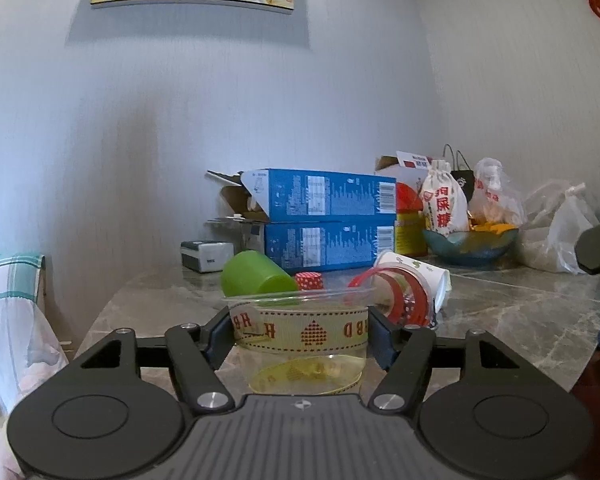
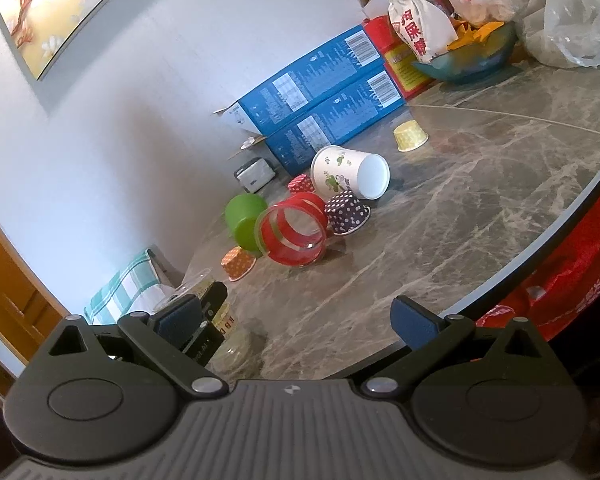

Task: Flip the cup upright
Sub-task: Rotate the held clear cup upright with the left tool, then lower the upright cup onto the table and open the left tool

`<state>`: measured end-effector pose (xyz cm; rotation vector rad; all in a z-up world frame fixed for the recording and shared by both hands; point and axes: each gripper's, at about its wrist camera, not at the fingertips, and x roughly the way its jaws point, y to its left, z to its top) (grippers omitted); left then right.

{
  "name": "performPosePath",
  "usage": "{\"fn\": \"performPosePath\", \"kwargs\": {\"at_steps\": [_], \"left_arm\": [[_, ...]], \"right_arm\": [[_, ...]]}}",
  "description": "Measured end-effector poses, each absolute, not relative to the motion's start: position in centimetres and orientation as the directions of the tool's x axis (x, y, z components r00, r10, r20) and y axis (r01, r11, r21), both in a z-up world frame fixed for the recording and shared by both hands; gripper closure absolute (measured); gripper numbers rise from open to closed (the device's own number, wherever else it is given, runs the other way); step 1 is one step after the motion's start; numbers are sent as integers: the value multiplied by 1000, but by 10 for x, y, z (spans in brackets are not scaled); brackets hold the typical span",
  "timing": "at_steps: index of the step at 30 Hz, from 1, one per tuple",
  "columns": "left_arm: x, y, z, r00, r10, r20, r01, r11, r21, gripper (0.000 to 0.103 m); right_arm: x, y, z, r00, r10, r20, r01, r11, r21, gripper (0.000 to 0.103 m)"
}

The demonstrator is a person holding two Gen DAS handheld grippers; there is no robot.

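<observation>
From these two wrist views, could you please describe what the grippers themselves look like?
Both the left gripper and the right gripper match: matte black ribbed bodies, two round discs, angular linkage arms with silver rivets, and dark blue finger pads. No cables or sleeves show.

Counting across the marble table (image 2: 480,184): two blue boxes (image 2: 320,92) stacked by the wall. Four small paper baking cups: yellow one (image 2: 410,135), purple dotted one (image 2: 346,213), red dotted one (image 2: 302,184), orange one (image 2: 238,263). One green cup (image 2: 242,220), one white paper cup (image 2: 350,172), one red-banded clear cup (image 2: 294,232), all on their sides. One clear cup with ribbon (image 1: 300,340) upright. One teal bowl (image 2: 466,60).
</observation>
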<state>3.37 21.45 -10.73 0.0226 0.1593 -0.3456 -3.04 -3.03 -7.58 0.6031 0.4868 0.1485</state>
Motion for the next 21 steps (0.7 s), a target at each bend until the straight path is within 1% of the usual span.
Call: {"fn": "performPosePath", "kwargs": {"at_steps": [6,9,12,16,19,21], "left_arm": [[36,221,-107,898,-382,-218,387,922,-22,9],[36,225,-110,881,-394,-261,407,913,-6,3],[33,235,-111,857,-411,-310,428,904,-14,2],[17,263,-100,804,-476,-357,484,872,-73,2],[5,293,-77,765,-512,-391,500,854,-143,2],[-1,312,-54,762,-509,-401,483,858,-171,2]], "right_arm": [[-27,-24,-75,869,287,-403,-8,823,568,1],[-27,-19,-73,868,287,-404,-15,830,558,1],[-28,-13,-70,874,269,-405,-22,854,520,1],[-30,0,-62,880,231,-415,-32,901,432,1],[-37,15,-50,907,158,-391,-35,952,304,1],[-45,30,-43,940,71,-333,-14,985,170,1]]}}
